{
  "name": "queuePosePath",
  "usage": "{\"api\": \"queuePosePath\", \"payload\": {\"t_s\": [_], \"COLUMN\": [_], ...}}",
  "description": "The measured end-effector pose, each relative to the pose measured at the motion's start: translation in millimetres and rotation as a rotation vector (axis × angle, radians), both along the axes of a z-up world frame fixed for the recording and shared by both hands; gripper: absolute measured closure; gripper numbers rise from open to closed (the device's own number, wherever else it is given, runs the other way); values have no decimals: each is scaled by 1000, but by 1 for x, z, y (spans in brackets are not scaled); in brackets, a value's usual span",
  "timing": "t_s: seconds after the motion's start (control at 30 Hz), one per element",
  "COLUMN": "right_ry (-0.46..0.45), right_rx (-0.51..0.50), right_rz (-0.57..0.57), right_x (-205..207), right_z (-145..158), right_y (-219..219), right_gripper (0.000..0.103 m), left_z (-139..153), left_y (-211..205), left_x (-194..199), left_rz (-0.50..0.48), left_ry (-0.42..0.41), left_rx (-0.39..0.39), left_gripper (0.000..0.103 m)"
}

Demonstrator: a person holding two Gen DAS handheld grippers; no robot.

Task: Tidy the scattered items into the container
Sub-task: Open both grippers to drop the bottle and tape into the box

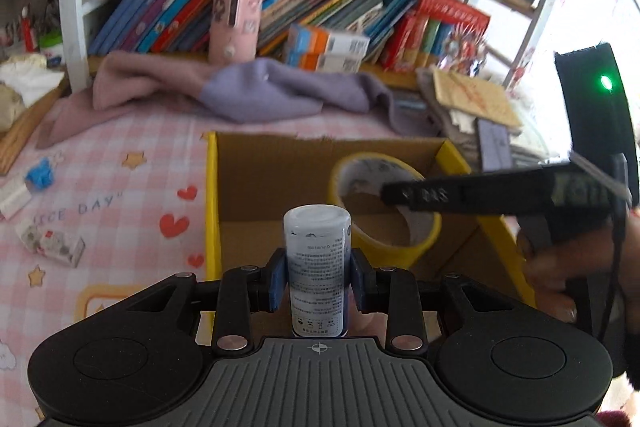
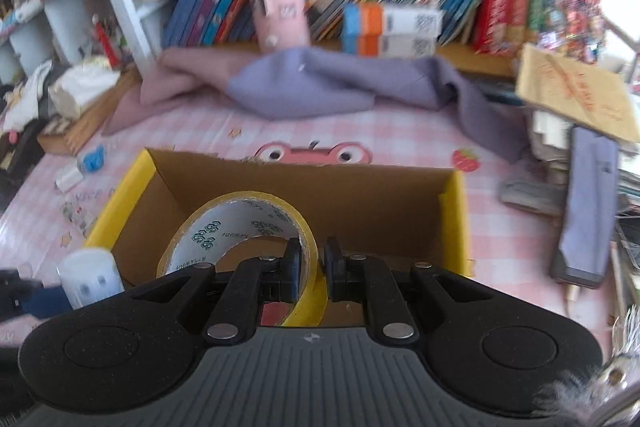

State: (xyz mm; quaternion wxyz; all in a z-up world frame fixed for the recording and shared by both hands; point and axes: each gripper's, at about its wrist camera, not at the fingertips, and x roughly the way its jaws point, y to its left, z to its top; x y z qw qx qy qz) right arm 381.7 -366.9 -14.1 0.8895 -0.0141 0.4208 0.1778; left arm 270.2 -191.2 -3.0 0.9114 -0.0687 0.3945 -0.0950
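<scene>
Left wrist view: my left gripper (image 1: 319,281) clamps its jaws on a white bottle (image 1: 317,267), upright above the cardboard box (image 1: 256,179). My right gripper (image 2: 311,269) pinches the yellow tape roll (image 2: 240,223) over the same box.

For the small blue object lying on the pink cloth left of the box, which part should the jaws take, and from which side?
Probably from above, with the jaws closing across the narrower width of the small blue object. It lies low on the pink cloth, apart from the white item beside it, so its sides look free. Its exact shape is too blurred to tell.
</scene>
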Motion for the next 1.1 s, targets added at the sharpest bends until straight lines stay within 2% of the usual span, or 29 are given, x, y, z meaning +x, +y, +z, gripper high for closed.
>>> {"api": "queuePosePath", "payload": {"t_s": [0.2,0.33,0.4,0.43,0.47,0.7,0.93,1.1], "right_ry": [27,35,40,34,20,-50,-108,-147], "right_rx": [-23,-5,41,67,90,156,139,155], "right_rz": [57,59,46,41,38,15,8,-37], "right_x": [21,32,34,33,31,7,-34,-68], "right_z": [-12,-13,-10,-7,-3,23,40,55], "right_y": [23,28,24,22,19,5,5,4], "right_gripper": [92,89,76,62,60,58,58,55], "left_z": [-12,-8,1,5,9,30,35,39], "left_y": [-2,-1,3,5,7,18,31,41], "left_x": [3,1,-5,-9,-14,-40,-66,-82], "left_rz": [18,46,59,67,75,85,90,54], "left_ry": [34,0,-48,-74,-98,-173,-196,-217], "left_rx": [35,59,37,29,23,-3,-40,-52], "left_gripper": [72,67,51,49,48,47,46,46]}}
